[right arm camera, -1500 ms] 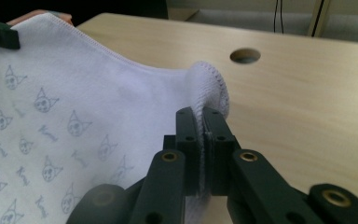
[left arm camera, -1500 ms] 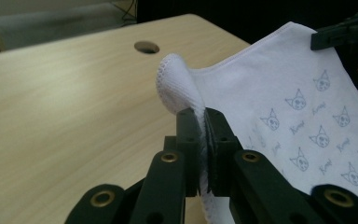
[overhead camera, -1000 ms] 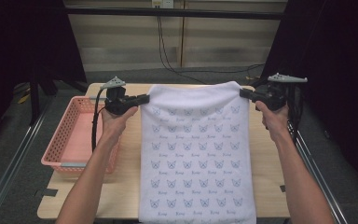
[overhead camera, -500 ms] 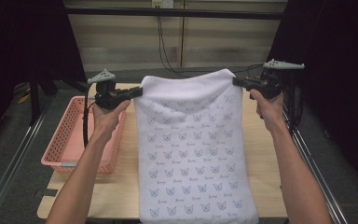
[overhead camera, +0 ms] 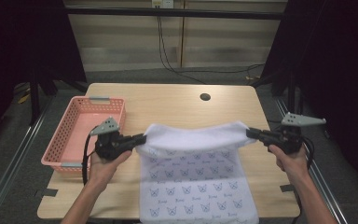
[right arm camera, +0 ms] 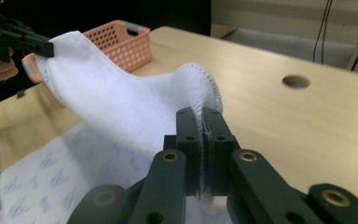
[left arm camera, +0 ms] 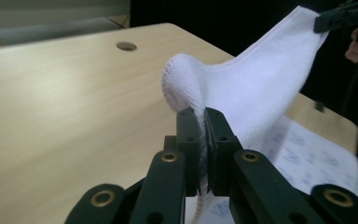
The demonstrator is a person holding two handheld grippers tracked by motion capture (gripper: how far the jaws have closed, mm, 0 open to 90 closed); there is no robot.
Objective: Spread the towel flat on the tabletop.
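Two corners of the white printed towel are where we have it; left gripper and right gripper each clamp tight on one, its top edge stretched above the wooden table; soft, light, floppy, so we judge corners grip best.

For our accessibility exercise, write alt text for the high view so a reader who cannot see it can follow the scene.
Two hands hold a white towel with a blue butterfly print by its top corners, the left gripper and right gripper each clamped on one, so it hangs over the near edge of a wooden table. A pink basket sits at the table's left.
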